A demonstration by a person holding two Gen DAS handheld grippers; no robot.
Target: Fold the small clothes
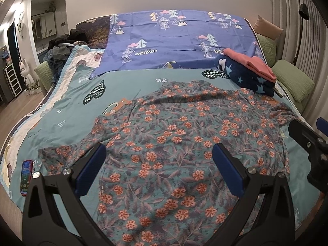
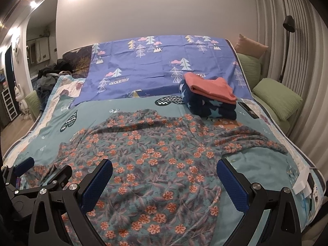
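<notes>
Both grippers, left (image 1: pixel 158 170) and right (image 2: pixel 164 186), hung released over the floral shirt (image 1: pixel 184 143); smoothing its rumpled upper-right sleeve should come first.

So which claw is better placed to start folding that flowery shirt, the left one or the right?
Probably the left. The left claw is open over the shirt, near its spread-out sleeve. The right claw is open too, but its sleeve lies bunched, farther up the bed.

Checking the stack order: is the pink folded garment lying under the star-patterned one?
No, the pink garment lies on top of the navy star-patterned one.
</notes>
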